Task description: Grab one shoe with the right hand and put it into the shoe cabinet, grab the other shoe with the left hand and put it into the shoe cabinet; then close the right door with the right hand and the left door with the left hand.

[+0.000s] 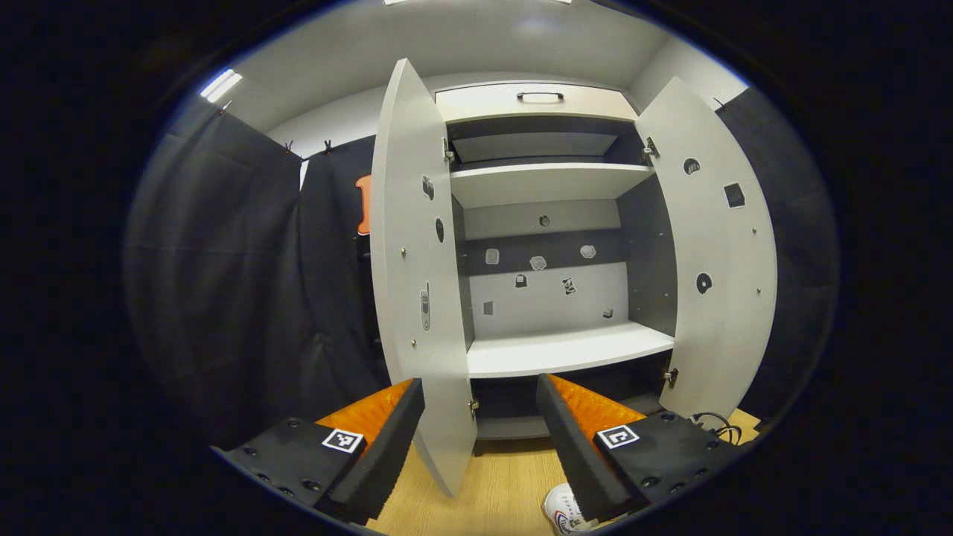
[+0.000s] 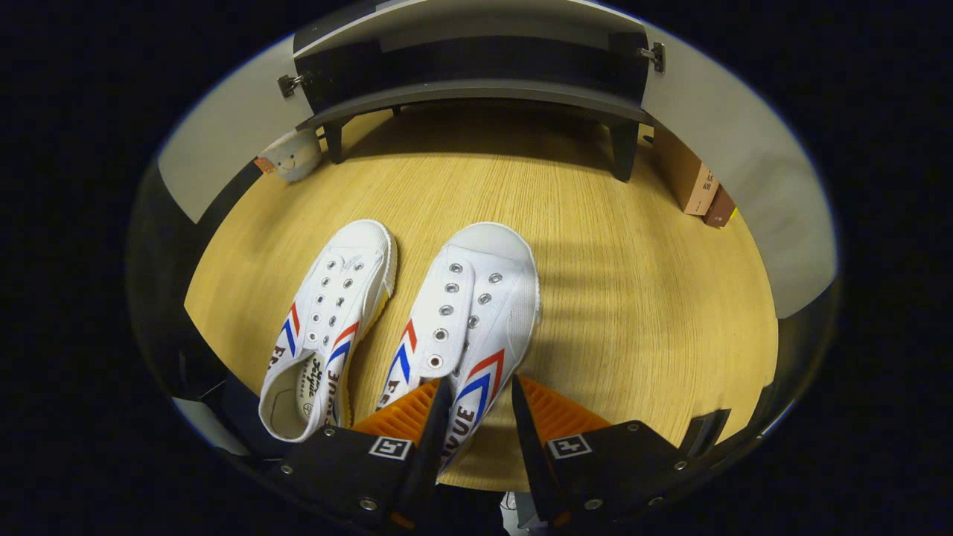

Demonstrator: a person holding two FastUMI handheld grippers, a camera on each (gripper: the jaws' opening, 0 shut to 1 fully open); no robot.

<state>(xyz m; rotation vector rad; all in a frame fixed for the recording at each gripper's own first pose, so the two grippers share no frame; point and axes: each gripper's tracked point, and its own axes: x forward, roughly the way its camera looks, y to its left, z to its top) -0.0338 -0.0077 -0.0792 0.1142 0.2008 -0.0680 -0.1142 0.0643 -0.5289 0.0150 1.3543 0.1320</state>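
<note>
Nearest in the right gripper view, the right tool [image 2: 475,417] has its two fingers either side of the outer wall of the right-hand shoe [image 2: 469,320]; whether both press on it I cannot tell. Both shoes lie on a light wood-grain floor [image 2: 633,298], toes pointing toward the shoe cabinet [image 2: 476,89], the left-hand shoe [image 2: 327,320] just beside its mate. Each is white canvas with metal eyelets, no laces, and red and blue chevrons on the side. A small pale soft toy [image 2: 294,155] sits by the cabinet's left leg; a brown box [image 2: 692,179] stands at the far right.

From the left gripper view: the left tool [image 1: 480,439] is held open, empty, well above the floor. It faces the cabinet, whose left door [image 1: 417,275] and right door [image 1: 707,260] both stand open on bare white shelves [image 1: 566,350]. Black cloth walls [image 1: 223,275] hang on either side. One shoe toe [image 1: 562,510] shows at the bottom edge.
</note>
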